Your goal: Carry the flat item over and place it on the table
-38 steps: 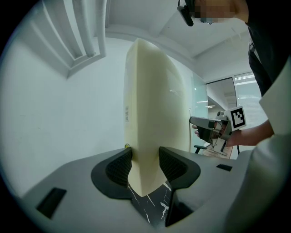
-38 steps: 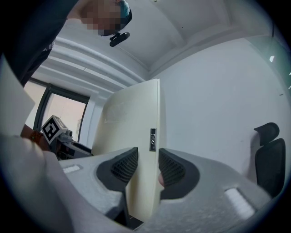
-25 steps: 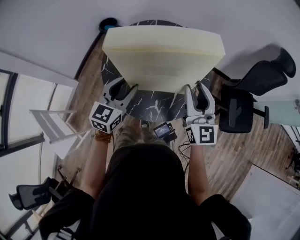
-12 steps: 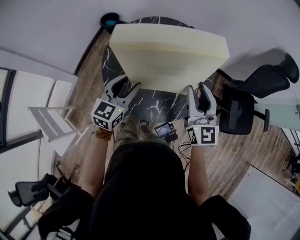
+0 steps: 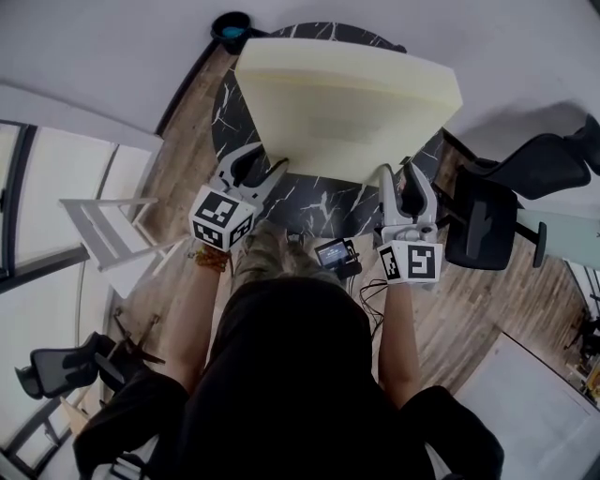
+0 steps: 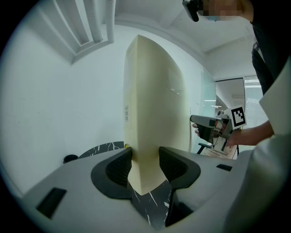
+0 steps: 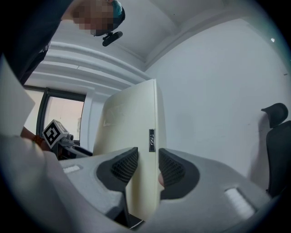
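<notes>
A thick cream foam slab (image 5: 352, 103) is held up flat over a round black marble table (image 5: 319, 202). My left gripper (image 5: 265, 174) is shut on the slab's near left corner, and my right gripper (image 5: 401, 178) is shut on its near right corner. In the left gripper view the slab (image 6: 152, 113) stands on edge between the dark pads (image 6: 119, 167), with the table (image 6: 102, 148) beyond. In the right gripper view the slab (image 7: 136, 141) is squeezed between the pads (image 7: 125, 168). The slab hides most of the tabletop.
A black office chair (image 5: 511, 202) stands right of the table. A white chair (image 5: 108, 234) is at the left. A small dark bowl-like thing (image 5: 231, 25) lies on the floor past the table. A small device (image 5: 335, 255) with cables hangs at the person's waist. Wooden floor surrounds the table.
Both grippers have carried the slab a little forward and to the right over the table. Their grip on it is unchanged.
</notes>
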{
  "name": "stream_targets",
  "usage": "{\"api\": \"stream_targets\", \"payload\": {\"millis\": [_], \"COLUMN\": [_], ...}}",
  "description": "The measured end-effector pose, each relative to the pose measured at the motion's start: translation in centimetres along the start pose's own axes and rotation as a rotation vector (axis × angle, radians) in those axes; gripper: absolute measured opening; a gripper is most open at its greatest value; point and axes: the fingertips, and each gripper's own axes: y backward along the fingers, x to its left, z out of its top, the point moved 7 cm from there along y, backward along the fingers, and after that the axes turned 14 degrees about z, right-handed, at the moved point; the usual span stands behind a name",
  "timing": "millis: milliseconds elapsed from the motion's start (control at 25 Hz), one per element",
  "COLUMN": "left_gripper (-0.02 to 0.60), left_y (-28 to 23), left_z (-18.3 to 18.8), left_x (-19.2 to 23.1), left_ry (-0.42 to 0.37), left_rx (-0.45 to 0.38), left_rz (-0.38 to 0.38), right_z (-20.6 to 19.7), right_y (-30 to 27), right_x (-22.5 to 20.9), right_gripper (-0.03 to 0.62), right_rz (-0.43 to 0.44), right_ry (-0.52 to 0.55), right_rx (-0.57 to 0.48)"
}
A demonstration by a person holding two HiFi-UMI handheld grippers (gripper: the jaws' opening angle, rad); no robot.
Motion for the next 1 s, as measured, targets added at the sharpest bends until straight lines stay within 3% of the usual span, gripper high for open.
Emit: {"api": "stream_targets", "payload": {"millis": [1000], "left_gripper": [0.187], "left_y": [-0.7], "left_z": [-7.1], "left_x": [0.0], "left_ry": [0.066], "left_rx": [0.144], "left_rz": [-0.003], "right_z": [-7.9], "right_y": [0.7], "right_x": [0.1], "right_gripper": [0.141], "right_rz": [0.038], "right_ry": [-0.157], "right_rx": [0.148]}}
